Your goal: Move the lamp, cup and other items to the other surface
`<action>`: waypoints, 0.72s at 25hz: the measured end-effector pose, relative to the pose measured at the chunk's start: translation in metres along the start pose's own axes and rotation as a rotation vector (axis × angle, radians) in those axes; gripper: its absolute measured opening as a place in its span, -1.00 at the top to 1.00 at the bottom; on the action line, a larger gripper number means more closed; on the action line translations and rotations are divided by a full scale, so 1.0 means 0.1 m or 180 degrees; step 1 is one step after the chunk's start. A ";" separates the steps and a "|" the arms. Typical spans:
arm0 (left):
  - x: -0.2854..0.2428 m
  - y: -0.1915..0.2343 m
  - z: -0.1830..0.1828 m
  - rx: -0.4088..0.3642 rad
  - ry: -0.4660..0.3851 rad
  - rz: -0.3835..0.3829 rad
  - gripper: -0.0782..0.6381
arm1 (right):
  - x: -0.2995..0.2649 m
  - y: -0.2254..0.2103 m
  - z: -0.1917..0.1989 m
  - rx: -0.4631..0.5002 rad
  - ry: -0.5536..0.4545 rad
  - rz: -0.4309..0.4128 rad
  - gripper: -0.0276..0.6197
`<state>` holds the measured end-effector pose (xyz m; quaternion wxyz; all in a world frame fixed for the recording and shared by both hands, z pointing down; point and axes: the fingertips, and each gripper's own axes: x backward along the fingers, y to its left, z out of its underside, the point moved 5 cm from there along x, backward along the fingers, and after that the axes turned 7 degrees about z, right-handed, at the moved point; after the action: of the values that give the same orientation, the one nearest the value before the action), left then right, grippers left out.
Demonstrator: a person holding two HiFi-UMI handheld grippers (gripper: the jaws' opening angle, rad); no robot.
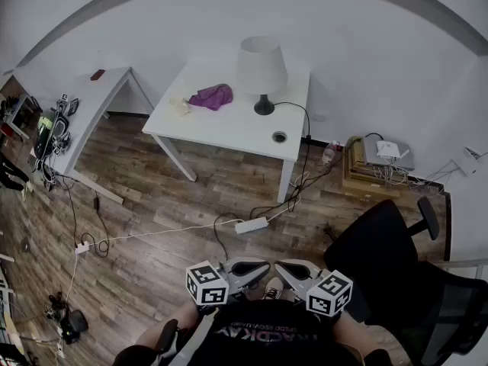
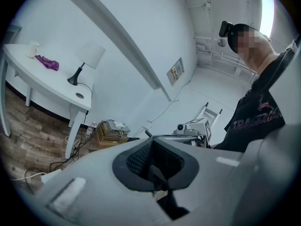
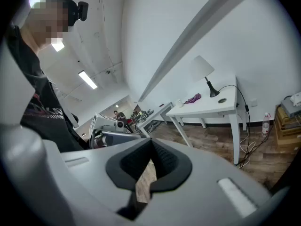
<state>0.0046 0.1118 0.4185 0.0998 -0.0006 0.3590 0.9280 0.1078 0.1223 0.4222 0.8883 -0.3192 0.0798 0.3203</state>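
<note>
The lamp (image 1: pixel 261 71) stands upright on the far white table (image 1: pixel 229 132), toward its right side, with a purple cloth (image 1: pixel 211 96) to its left and the cup (image 1: pixel 179 107) just left of the cloth, near the table's left edge. A second white table (image 1: pixel 91 101) stands apart at the far left, and a black office chair (image 1: pixel 396 265) sits at the near right. Well away from both tables, close against the person's chest, the left gripper (image 1: pixel 255 269) and right gripper (image 1: pixel 293 271) are side by side, each with its jaws closed together on nothing.
</note>
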 end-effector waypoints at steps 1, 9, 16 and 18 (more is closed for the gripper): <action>0.00 0.00 0.00 0.0002 -0.0006 -0.0002 0.77 | 0.00 -0.01 0.00 0.0003 0.0000 -0.0003 0.90; 0.02 -0.04 0.04 -0.0002 -0.0036 -0.0035 0.77 | 0.01 0.02 0.03 0.0024 0.0016 -0.0025 0.90; 0.07 -0.07 0.04 -0.0009 -0.0062 -0.0060 0.77 | 0.01 0.06 0.02 0.0021 -0.0025 -0.0079 0.90; 0.07 -0.09 0.06 -0.0010 -0.0066 -0.0067 0.77 | 0.02 0.06 0.01 0.0004 -0.0042 -0.0072 0.90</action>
<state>-0.0004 0.1232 0.4165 0.1133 0.0051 0.3566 0.9274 0.1053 0.1275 0.4197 0.8926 -0.3173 0.0706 0.3123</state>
